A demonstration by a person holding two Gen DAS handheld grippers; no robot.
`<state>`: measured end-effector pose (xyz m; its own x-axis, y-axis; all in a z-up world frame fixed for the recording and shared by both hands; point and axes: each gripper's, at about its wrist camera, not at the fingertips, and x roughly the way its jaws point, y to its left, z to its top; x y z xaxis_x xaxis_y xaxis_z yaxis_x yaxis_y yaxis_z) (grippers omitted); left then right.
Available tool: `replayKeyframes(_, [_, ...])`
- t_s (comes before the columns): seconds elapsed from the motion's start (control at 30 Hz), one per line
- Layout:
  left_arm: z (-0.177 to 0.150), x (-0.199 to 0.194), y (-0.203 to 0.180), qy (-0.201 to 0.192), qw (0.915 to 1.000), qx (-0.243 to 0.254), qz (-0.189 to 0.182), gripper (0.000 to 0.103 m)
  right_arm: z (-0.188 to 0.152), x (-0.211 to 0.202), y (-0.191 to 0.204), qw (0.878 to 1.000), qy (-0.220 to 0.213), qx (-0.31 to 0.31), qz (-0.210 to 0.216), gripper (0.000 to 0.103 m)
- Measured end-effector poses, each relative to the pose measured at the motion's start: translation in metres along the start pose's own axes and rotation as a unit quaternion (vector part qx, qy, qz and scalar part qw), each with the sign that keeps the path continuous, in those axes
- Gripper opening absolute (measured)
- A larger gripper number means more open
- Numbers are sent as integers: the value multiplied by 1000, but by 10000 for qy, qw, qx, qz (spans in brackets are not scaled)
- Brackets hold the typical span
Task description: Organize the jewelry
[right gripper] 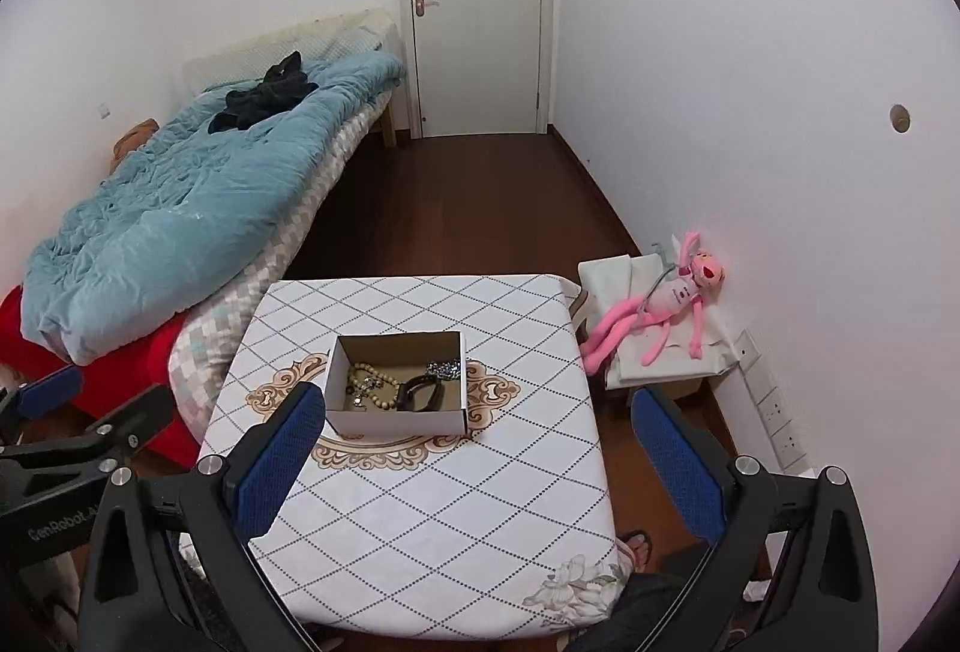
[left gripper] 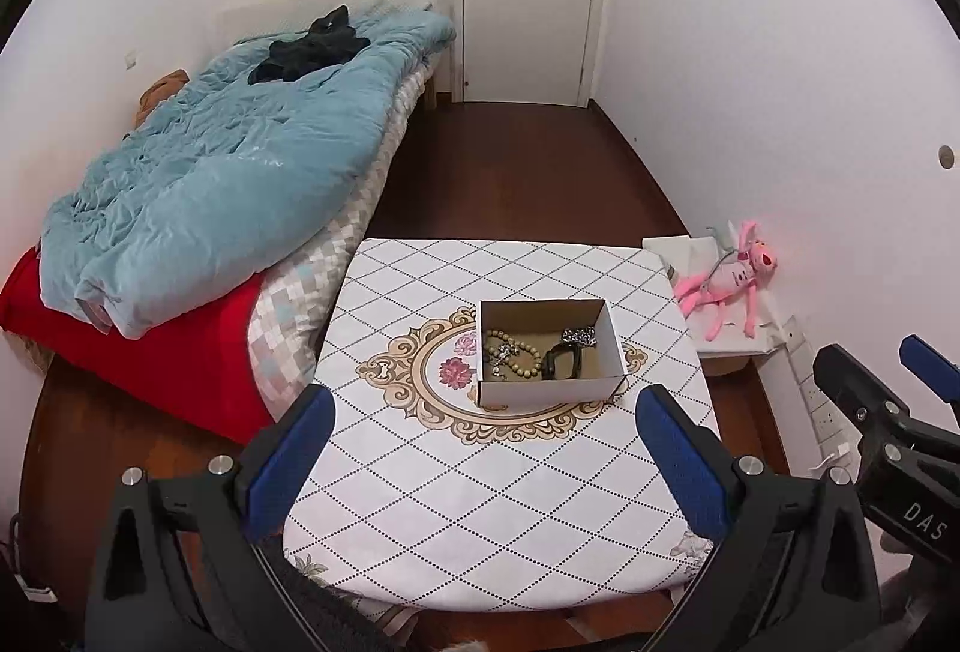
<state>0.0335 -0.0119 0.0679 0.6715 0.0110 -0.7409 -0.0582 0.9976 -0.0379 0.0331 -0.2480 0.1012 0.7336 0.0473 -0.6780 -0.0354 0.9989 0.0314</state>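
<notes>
At far left a bed [left gripper: 240, 184] with a blue quilt runs along the wall. Next comes the left gripper [left gripper: 480, 466], jaws spread wide apart and holding nothing, hovering over the near edge of the surface [left gripper: 480, 520]. Straight ahead of it, near the middle of the patterned cloth, sits the cardboard box [left gripper: 549, 355], its long axis running left to right. Inside lie a bead bracelet [left gripper: 510, 358] at left, a black band [left gripper: 561, 361] in the middle and a silvery chain [left gripper: 579, 335] toward the right rear. The right gripper [right gripper: 480, 466], jaws likewise apart and empty, sees the box ahead and slightly left; neither looks clearly nearer. A pink plush toy [right gripper: 660, 304] lies well apart, rightmost.
</notes>
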Motion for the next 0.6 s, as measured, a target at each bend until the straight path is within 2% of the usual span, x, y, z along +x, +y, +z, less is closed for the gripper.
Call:
replayKeyframes(0.3, [-1, 10, -1, 104, 9999, -6, 42, 103, 3, -3, 0, 9999, 84, -56, -37, 103])
replayKeyframes(0.6, [9, 53, 4, 403, 9988, -29, 267, 103, 13, 51, 2, 9990, 357, -17, -254, 103])
